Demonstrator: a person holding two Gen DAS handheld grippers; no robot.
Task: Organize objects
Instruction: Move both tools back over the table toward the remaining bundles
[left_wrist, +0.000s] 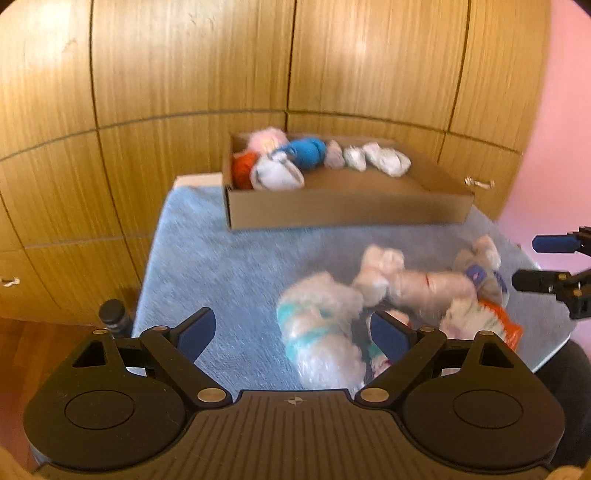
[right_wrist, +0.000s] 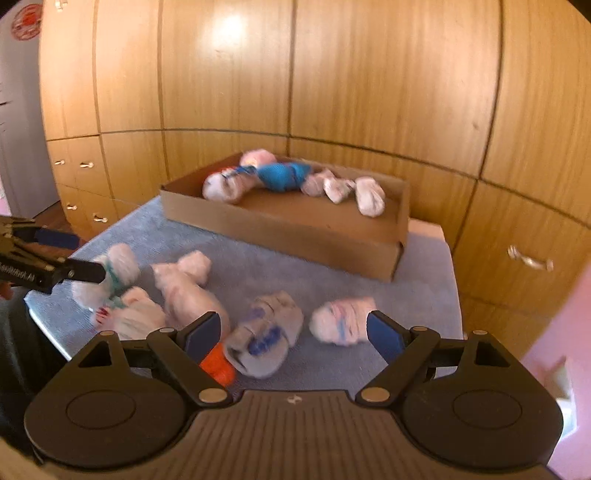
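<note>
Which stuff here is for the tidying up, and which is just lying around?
For the job:
- cardboard box
- rolled socks in the box
- loose rolled socks on the blue cloth

Just lying about:
- dark bottle beside the table
- wooden cupboards

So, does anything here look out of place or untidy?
Yes. Several rolled sock bundles lie scattered on the blue cloth, outside the cardboard box, whose own bundles crowd along its far side.
</note>
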